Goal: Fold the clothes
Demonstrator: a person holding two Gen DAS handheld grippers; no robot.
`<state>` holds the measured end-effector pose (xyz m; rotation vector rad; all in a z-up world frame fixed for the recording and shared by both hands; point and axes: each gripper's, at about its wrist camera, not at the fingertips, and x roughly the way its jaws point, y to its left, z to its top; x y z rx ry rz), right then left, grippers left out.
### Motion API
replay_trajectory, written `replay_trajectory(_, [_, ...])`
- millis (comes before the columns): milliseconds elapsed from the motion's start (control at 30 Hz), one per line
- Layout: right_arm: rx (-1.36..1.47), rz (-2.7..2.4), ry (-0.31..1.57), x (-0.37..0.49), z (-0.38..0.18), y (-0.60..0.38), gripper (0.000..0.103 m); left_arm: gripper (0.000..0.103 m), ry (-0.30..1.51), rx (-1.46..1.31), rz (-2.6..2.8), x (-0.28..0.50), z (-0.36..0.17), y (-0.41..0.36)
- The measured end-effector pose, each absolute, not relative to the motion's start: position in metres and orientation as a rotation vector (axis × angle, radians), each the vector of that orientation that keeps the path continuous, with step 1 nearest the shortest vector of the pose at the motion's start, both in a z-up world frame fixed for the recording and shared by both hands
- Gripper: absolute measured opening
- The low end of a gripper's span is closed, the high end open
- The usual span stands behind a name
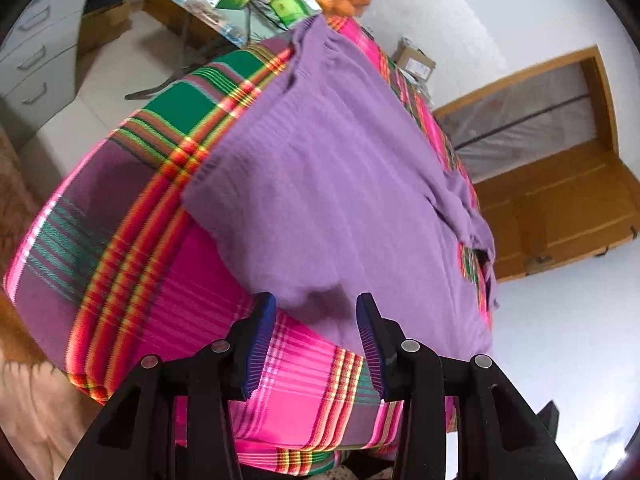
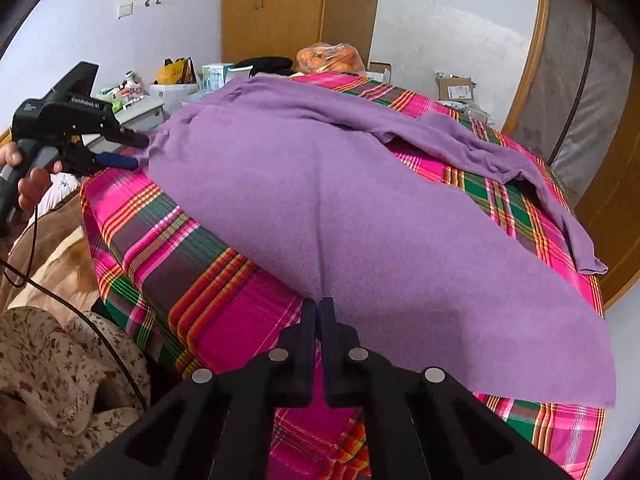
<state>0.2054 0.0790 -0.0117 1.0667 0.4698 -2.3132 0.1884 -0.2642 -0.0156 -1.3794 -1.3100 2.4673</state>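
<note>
- Sweater [image 2: 360, 216] work first: one purple knit sweater lies spread flat on the plaid cloth [image 2: 224, 280] covering the surface, its body toward me and a sleeve [image 2: 520, 168] trailing off to the far right.
- Right claw [image 2: 319, 308] is clenched on the near hem; a crease runs up the knit from the pinch, so I judge the grip real, not just a touch.
- Left claw [image 1: 316, 312] is spread wide with nothing in it, its blue pads [image 1: 262, 336] straddling the hem edge from the left side; the right view shows it at the far left corner of the sweater.
- To do this well, I should close the left claw on the hem before lifting, then raise both corners evenly so the fold line lands straight across the body.
- The loose sleeve should be tucked in, or it will bunch.
- Count: one sweater, one plaid cloth, two claws, one bag of oranges [image 2: 330, 58] at the far edge.
</note>
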Motion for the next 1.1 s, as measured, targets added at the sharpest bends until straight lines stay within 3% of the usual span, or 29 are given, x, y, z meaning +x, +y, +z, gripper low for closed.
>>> replay_trajectory(467, [1.131, -2.257, 0.452, 0.191, -0.014, 0.075, 0.005, 0.044, -1.416, -1.347, 2.569, 0.197, -0.007, -0.294])
replay_trajectory(633, [1.143, -2.187, 0.402, 0.187, 0.009, 0.080, 0.009, 0.044, -1.298, -1.310, 2.613, 0.180, 0.015, -0.287])
replay_trajectory(767, [1.102, -2.220, 0.344, 0.175, 0.036, 0.094, 0.023, 0.044, -1.151, -1.294, 2.608, 0.154, 0.035, -0.269])
replay_trajectory(867, [1.087, -2.287, 0.264, 0.151, 0.050, 0.107, 0.024, 0.044, -1.044, -1.299, 2.580, 0.126, 0.044, -0.247])
replay_trajectory(1000, [1.134, -2.320, 0.058, 0.097, 0.044, 0.118, 0.031, 0.044, -0.935, -1.360, 2.498, 0.085, 0.043, -0.217])
replay_trajectory(1100, [1.211, -2.284, 0.007, 0.060, 0.025, 0.111, 0.031, 0.044, -0.861, -1.417, 2.439, 0.052, 0.038, -0.195])
